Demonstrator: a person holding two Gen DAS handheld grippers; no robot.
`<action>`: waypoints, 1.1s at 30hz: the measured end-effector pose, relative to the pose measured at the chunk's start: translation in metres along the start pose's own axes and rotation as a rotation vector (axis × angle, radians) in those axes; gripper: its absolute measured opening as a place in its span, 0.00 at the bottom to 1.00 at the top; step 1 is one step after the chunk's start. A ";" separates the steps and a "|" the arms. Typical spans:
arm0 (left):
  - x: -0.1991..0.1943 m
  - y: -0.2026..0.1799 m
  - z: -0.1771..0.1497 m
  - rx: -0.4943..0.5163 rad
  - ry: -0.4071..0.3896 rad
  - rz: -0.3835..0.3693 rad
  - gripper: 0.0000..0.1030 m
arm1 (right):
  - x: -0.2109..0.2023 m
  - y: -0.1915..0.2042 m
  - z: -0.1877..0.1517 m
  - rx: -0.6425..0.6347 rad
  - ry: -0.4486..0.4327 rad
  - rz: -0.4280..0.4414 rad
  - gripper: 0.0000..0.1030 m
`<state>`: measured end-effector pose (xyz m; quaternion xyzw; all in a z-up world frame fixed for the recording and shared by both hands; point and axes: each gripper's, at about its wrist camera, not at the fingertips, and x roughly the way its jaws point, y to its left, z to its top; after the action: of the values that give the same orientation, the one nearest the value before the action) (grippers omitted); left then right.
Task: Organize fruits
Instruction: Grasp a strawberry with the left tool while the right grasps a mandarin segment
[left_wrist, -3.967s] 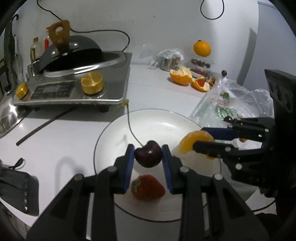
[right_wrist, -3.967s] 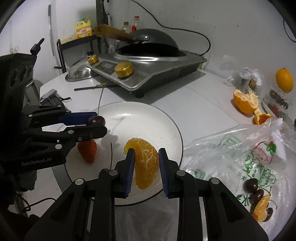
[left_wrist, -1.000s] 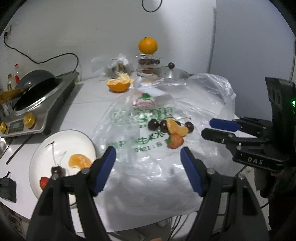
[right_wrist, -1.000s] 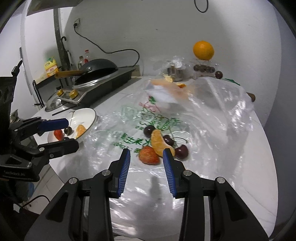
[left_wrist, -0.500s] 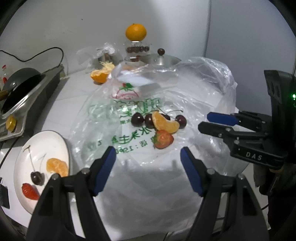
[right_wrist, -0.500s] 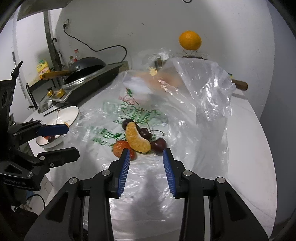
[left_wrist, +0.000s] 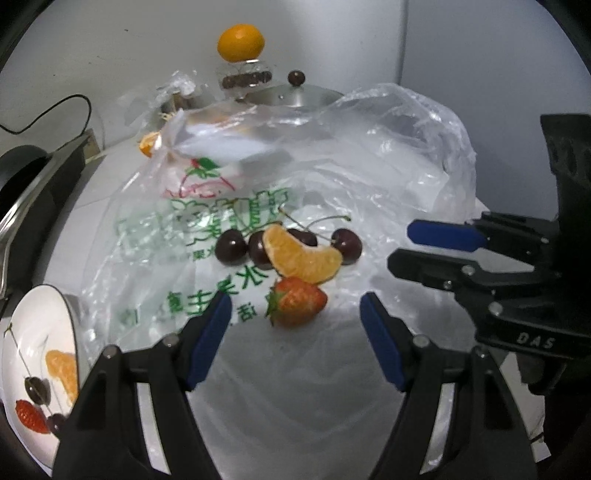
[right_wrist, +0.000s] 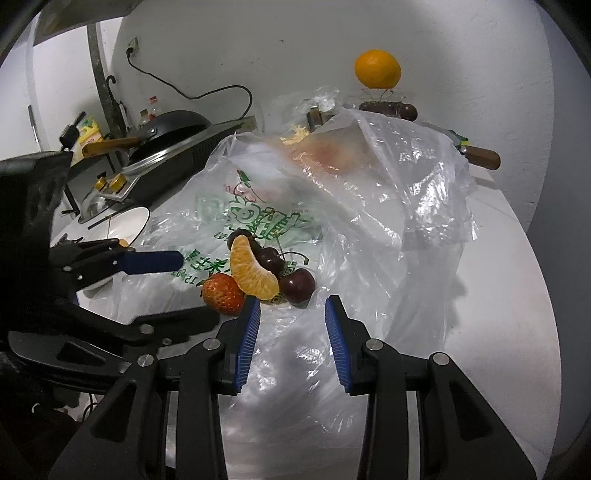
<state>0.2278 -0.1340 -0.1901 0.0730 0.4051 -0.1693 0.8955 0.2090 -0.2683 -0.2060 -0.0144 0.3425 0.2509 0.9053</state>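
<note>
Both grippers hang over the plastic bag (left_wrist: 369, 173) spread across the white table (right_wrist: 509, 258), and neither holds anything. The left gripper (left_wrist: 295, 314) has its blue-padded jaws spread wide, empty, with the strawberry (left_wrist: 297, 302) lying on the bag just ahead of the gap between them. Right behind the strawberry and touching it sits the orange segment (left_wrist: 304, 256), leaning on a cluster of dark cherries (left_wrist: 231, 246) whose stems stick up and back. From the right wrist view the same little heap shows up again — strawberry (right_wrist: 222, 293) on the left, orange segment (right_wrist: 253, 273) in the middle, cherries (right_wrist: 297, 285) on the right. The right gripper (right_wrist: 293, 317) has its jaws parted more narrowly, nothing between them, tips just short of the nearest cherry. Each gripper appears in the other's camera: the right one at the right edge of the left view, the left one low on the left of the right view. Off to the left, the white plate (left_wrist: 72, 317) sits beside the bag's edge, carrying another orange segment (left_wrist: 62, 369), a strawberry (left_wrist: 29, 421) and two dark cherries (left_wrist: 37, 389). At the back, a whole orange (right_wrist: 377, 69) perches on a small stand by the wall — and a black pan (right_wrist: 173, 123) rests on the stove (right_wrist: 166, 168) at far left.
</note>
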 end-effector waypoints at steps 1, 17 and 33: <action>0.003 0.000 0.001 0.001 0.006 0.001 0.70 | 0.001 -0.001 0.000 0.001 0.002 0.001 0.37; 0.034 0.006 0.004 0.028 0.055 -0.051 0.37 | 0.006 -0.008 0.000 0.033 0.011 -0.011 0.37; -0.017 0.025 -0.006 -0.003 -0.027 -0.048 0.36 | 0.018 0.026 0.014 -0.044 0.040 -0.011 0.37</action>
<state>0.2216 -0.1049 -0.1816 0.0597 0.3948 -0.1910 0.8967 0.2167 -0.2347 -0.2026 -0.0412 0.3550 0.2528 0.8991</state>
